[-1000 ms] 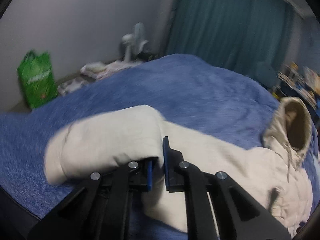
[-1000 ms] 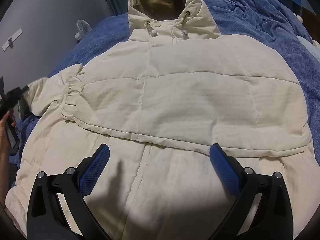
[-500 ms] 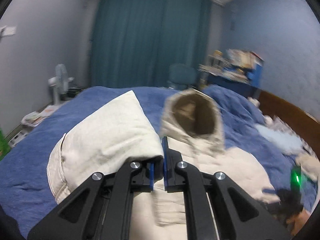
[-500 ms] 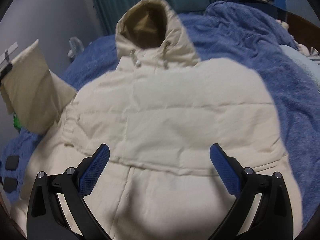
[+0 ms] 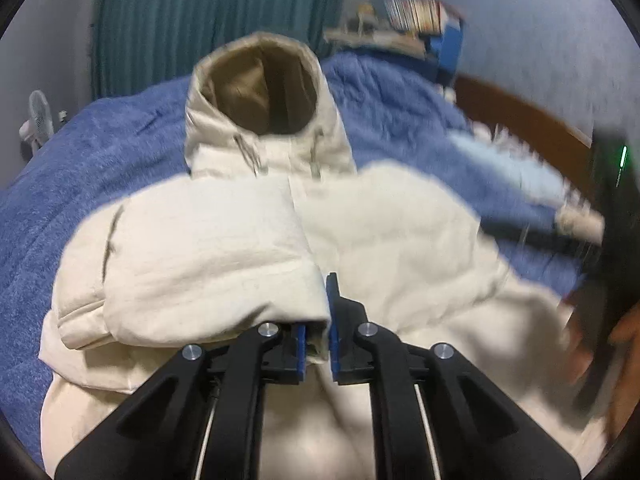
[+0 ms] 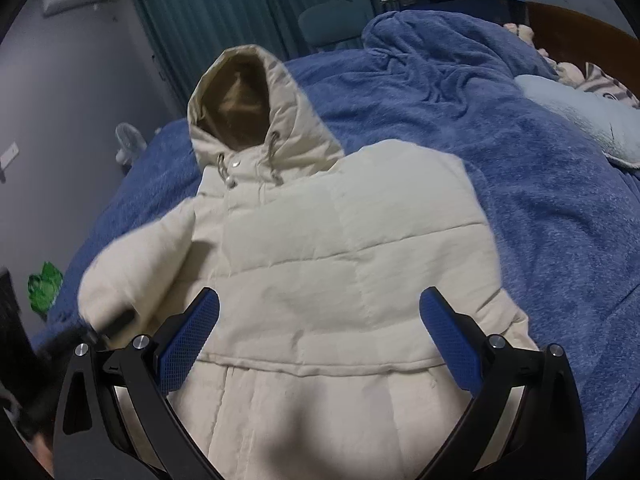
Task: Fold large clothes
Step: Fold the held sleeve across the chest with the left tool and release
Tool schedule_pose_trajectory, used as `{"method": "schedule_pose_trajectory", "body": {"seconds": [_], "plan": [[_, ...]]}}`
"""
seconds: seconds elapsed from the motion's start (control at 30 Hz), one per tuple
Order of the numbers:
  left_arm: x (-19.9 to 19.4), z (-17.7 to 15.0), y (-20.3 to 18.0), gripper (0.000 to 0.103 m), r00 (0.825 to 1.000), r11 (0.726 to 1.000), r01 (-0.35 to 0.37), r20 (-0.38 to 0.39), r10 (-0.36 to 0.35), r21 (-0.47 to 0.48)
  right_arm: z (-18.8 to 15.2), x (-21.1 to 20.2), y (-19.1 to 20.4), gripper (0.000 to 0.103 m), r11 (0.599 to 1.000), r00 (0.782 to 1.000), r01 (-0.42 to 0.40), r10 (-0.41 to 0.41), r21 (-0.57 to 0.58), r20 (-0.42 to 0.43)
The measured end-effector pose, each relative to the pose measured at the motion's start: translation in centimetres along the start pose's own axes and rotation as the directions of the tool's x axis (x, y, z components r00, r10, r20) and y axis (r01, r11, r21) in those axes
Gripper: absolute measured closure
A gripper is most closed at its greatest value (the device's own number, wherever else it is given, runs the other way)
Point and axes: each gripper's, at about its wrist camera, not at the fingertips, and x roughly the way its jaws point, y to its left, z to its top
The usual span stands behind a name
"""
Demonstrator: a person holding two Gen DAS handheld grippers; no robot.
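A cream hooded puffer jacket (image 6: 340,280) lies front up on the blue blanket (image 6: 520,200), its hood (image 6: 240,104) pointing to the far side. In the left wrist view my left gripper (image 5: 317,320) pinches the cuff of the jacket's sleeve (image 5: 208,264), which lies folded over the chest. Its jaws are just starting to open, with the fabric still between the pads. My right gripper (image 6: 319,304) hovers wide open above the lower chest, holding nothing. The right wrist view shows the sleeve (image 6: 132,264) as a blur at the left.
The blue blanket (image 5: 100,152) covers the whole bed. A wooden headboard (image 5: 520,120) and a pale pillow (image 6: 580,116) lie at the right. A small fan (image 5: 38,120), teal curtains (image 6: 240,0), a chair (image 6: 328,20), a cluttered shelf (image 5: 420,24) and a green bag (image 6: 44,292) surround the bed.
The left gripper carried the sleeve from out over the blanket at the jacket's side across onto the chest. The right gripper rose a little and stayed open.
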Motion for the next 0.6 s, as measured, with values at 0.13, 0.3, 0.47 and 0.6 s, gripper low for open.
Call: {"method": "schedule_pose_trajectory", "body": {"seconds": [0.13, 0.3, 0.47, 0.6], "plan": [[0.4, -1.1, 0.8, 0.080, 0.991, 1.000, 0.000, -0.136, 0.001, 0.008, 0.3, -0.3, -0.3, 0.006, 0.999, 1.000, -0.018, 0.018, 0.033, -0.005], [-4.7, -2.4, 3.4, 0.008, 0.993, 0.996, -0.088, -0.078, 0.089, 0.019, -0.2, -1.0, 1.5, 0.006, 0.998, 0.998, -0.054, 0.054, 0.030, -0.025], [-7.6, -2.4, 9.8, 0.008, 0.972, 0.970, -0.230, -0.070, 0.224, -0.084, -2.0, -1.3, 7.4, 0.006, 0.984, 0.994, -0.101, 0.094, -0.145, -0.051], [-7.1, -3.2, 15.0, 0.008, 0.955, 0.930, -0.292, -0.124, 0.270, -0.224, -4.7, -0.9, 13.3, 0.006, 0.928, 0.985, -0.169, 0.150, -0.332, -0.083]]}}
